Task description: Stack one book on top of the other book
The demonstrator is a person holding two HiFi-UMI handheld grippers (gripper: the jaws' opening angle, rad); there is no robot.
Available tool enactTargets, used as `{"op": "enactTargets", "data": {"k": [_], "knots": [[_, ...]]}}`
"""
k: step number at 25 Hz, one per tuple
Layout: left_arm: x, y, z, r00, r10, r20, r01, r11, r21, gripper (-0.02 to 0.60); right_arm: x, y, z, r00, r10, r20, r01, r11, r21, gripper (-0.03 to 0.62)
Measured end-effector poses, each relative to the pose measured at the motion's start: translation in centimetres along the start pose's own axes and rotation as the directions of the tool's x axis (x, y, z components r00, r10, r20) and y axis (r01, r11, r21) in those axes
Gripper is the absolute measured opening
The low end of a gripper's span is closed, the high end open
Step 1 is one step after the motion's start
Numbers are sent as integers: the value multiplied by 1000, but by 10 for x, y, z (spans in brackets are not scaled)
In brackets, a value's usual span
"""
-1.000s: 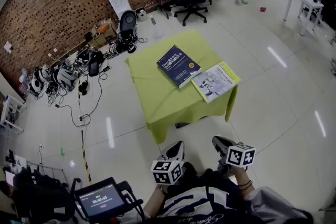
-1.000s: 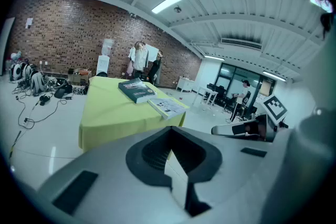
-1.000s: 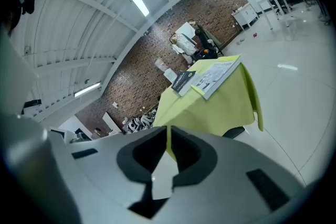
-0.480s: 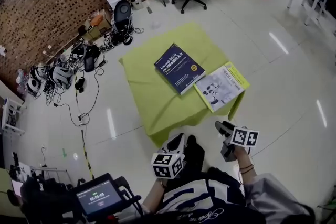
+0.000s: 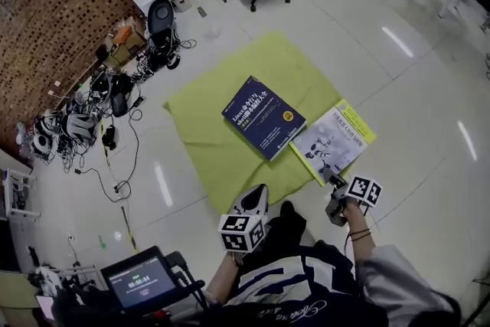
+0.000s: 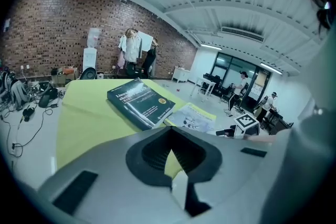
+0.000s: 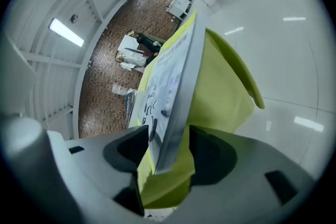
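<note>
We are holding the right gripper [image 5: 334, 188] at the desk's near right corner, with its jaws standing apart around the nearest corner of the light-covered book [image 5: 334, 140]. In the right gripper view the book's edge [image 7: 169, 97] is running up between the two jaws with room showing beside it, and the yellow-green cloth [image 7: 223, 89] is hanging under it. This book is lying along the desk's right edge, just beside the dark blue book [image 5: 262, 116], which is resting flat near the middle of the desk [image 5: 195, 107]; the two are side by side, not stacked.

We are keeping the left gripper [image 5: 256, 194] off the near edge of the desk, apart from both books. Its jaws are together with nothing between them, and its view is looking across the cloth to the dark blue book [image 6: 140, 102] and the light-covered one [image 6: 191, 117].
</note>
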State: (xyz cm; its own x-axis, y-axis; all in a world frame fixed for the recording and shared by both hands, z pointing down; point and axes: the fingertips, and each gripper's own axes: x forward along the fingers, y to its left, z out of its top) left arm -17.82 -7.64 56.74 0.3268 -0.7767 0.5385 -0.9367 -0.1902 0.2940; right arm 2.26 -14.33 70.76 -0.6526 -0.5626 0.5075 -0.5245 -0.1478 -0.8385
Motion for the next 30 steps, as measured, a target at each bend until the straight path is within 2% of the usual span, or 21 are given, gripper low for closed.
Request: {"op": "enactTargets", "data": {"k": [2,3,5,9,11,14,18,22,26,30], "knots": [[8,3,5,1000,-16,-7,16,1000,9,3,4,-1,0,1000,26,4,-26,998,61,221],[13,4,7,1000,-24,-12,24,1000,11,3,5,1,1,999,36,10,-37,995,88,158],[23,8,11,999,-40,-24,40,999,9,3,3,7,4,998,58,32,-62,989,134,125],[42,9,15,996,-75,-41,76,997,13,3,-11,35,19,983,139,119,-162,965,206,69],[47,8,20,995,-91,-37,92,996,14,3,-26,52,27,977,167,136,-189,968,167,66],[51,9,26,994,-107,-32,107,994,12,3,-48,82,37,970,209,128,-215,976,34,67],[50,14,33,994,-109,-20,109,994,6,3,-73,129,54,946,286,152,-281,958,-56,69],[51,26,43,995,-98,9,99,995,-7,3,-80,185,74,906,390,162,-372,919,-130,77],[42,40,47,997,-73,38,74,997,-26,3,-78,235,73,869,474,142,-450,877,-169,78],[44,57,58,997,-46,64,49,998,-46,3,-56,288,82,822,564,80,-537,814,-221,78]]}}
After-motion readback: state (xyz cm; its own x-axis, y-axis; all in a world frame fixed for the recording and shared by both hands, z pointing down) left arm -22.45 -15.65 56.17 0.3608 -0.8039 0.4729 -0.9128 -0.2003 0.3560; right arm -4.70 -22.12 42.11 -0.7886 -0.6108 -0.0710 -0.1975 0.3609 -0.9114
